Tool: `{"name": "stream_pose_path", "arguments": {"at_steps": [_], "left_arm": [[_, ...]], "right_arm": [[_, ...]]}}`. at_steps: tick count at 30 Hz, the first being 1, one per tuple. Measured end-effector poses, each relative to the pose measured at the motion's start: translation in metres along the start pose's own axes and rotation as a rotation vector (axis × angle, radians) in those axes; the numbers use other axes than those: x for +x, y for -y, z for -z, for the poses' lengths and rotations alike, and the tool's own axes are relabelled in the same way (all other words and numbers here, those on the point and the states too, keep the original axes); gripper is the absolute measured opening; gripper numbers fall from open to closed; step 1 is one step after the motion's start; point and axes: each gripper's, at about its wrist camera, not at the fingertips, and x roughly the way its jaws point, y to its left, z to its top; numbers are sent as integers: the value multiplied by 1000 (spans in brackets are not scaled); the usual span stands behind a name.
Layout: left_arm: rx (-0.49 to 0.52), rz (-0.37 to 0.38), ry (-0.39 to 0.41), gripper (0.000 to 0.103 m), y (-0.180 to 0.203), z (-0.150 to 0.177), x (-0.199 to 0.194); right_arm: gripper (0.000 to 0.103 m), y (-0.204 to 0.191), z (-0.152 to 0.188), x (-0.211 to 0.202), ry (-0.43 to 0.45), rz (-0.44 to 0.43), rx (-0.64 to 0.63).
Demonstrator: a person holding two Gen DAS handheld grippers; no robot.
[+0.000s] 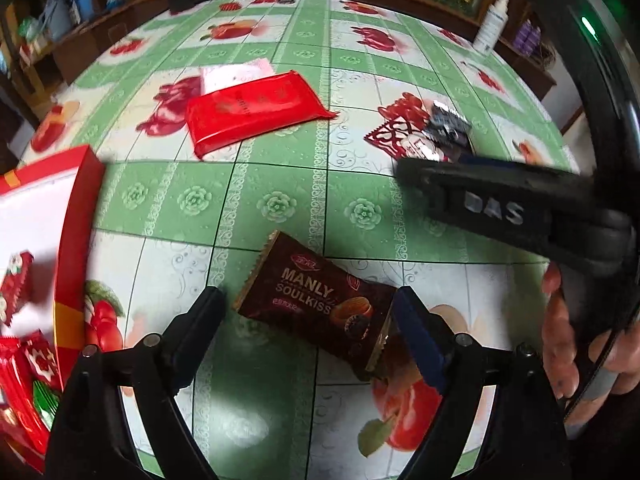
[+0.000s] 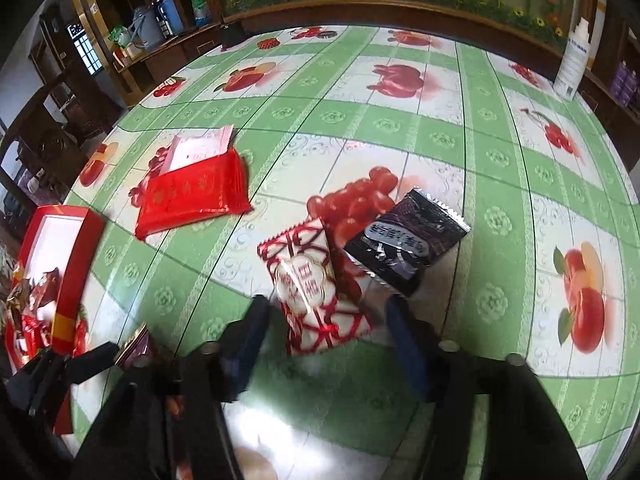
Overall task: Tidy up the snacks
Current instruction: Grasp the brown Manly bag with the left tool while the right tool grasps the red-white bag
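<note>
The left tool (image 1: pixel 308 304) stands open over a brown snack packet (image 1: pixel 320 308) printed "MANLY SOULKISS", which lies flat on the worktop (image 1: pixel 280 184) between its fingers; the right finger sits at the packet's edge, the left one stands clear of it. The right tool (image 2: pixel 324 312) is also open, its fingers either side of the near end of a red-and-white lattice packet (image 2: pixel 316 292), not pressing on it. A black packet (image 2: pixel 404 244) lies just beside that one, overlapping its far side. Farther off rests a large red packet (image 2: pixel 192 196) on top of a pale pink one (image 2: pixel 200 150). At the left edge, a red box (image 1: pixel 76 216) holds several small red snacks.
</note>
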Motion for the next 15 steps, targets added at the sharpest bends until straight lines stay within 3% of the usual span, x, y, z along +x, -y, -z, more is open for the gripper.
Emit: {"name": "stream_pose_path", "arguments": {"at_steps": [3, 5, 6, 15], "left_arm": [[48, -20, 25, 87, 3, 3, 1], [66, -17, 34, 87, 1, 4, 1], [75, -17, 34, 87, 0, 4, 0], [120, -21, -25, 89, -30, 24, -13]], "right_arm": [[63, -2, 0, 1, 30, 24, -2], [44, 2, 0, -1, 33, 35, 18], [42, 4, 0, -1, 30, 39, 27], [42, 7, 11, -8, -23, 45, 22]]}}
